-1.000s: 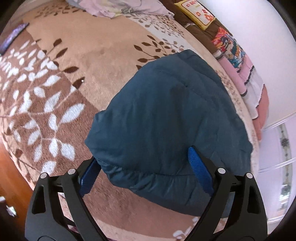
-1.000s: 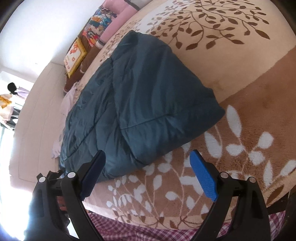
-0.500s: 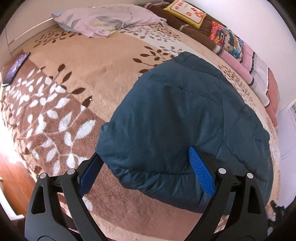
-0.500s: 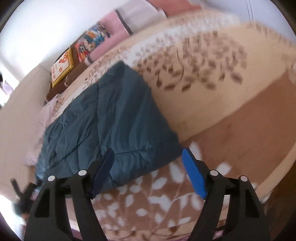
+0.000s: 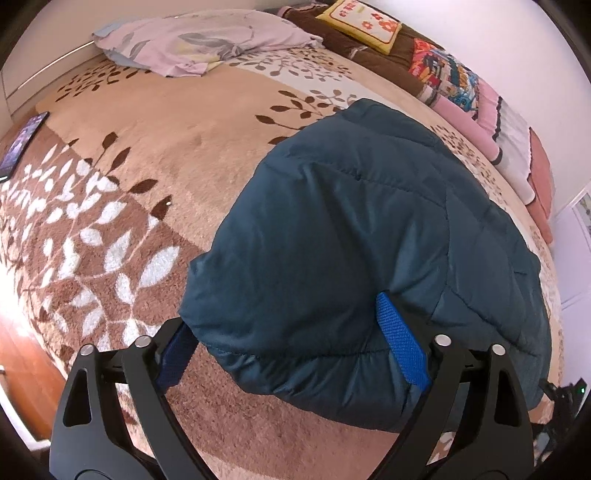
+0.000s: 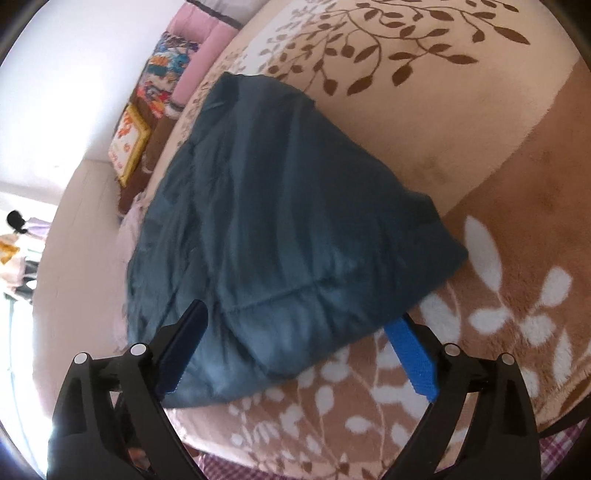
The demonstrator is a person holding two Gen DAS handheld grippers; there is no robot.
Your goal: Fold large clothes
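A dark teal quilted jacket (image 5: 354, 240) lies folded in a thick bundle on a bed with a beige and brown leaf-patterned blanket (image 5: 122, 206). My left gripper (image 5: 291, 339) is open, its blue-padded fingers standing either side of the jacket's near corner, which bulges between them. In the right wrist view the jacket (image 6: 280, 221) lies just ahead. My right gripper (image 6: 299, 350) is open, with the jacket's near folded edge between its fingers. Neither gripper is closed on the cloth.
A lilac floral pillow (image 5: 207, 40) lies at the far end of the bed. Stacked folded bedding and a yellow cushion (image 5: 364, 20) line the wall side. A phone (image 5: 22, 142) lies on the blanket's left edge. Wooden floor (image 5: 22, 365) shows beyond the bed edge.
The right gripper has swung and moved closer, so the jacket's near edge now sits between its fingers. The left gripper's view has tilted up slightly; the jacket has not moved.
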